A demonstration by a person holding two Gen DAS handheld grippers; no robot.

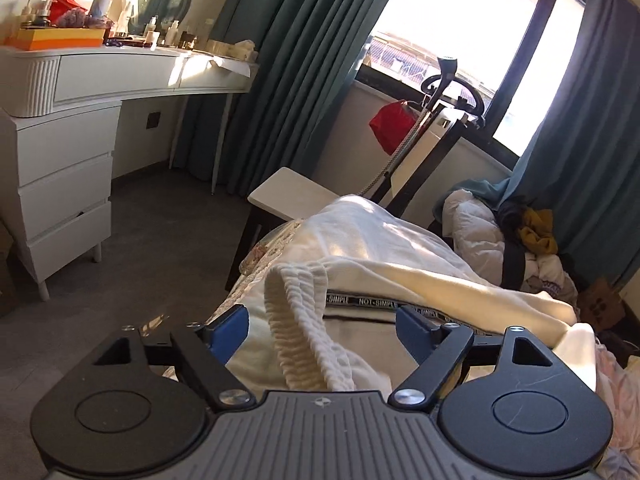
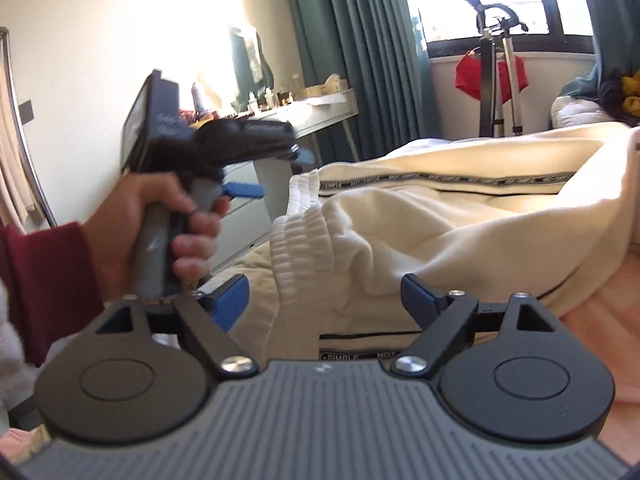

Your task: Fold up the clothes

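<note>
A cream garment [image 1: 384, 256] with a ribbed elastic waistband [image 1: 298, 332] and a black printed trim strip lies rumpled on the bed [image 1: 256, 258]. The waistband is its nearest part to both tongs.

The left tongs [image 1: 322, 326] are spread wide and grip nothing. The waistband loops up between their blue tips and runs back toward the camera. In the right wrist view the same left tongs [image 2: 262, 172] sit just left of the waistband [image 2: 300, 220], held by a hand [image 2: 160, 224] in a dark red sleeve.

The right tongs [image 2: 324, 300] are also wide open and empty. Their tips frame the waistband's lower folds; whether they touch the cloth cannot be told. The rest of the garment stretches away beyond the waistband toward the window [image 1: 460, 12].
</note>
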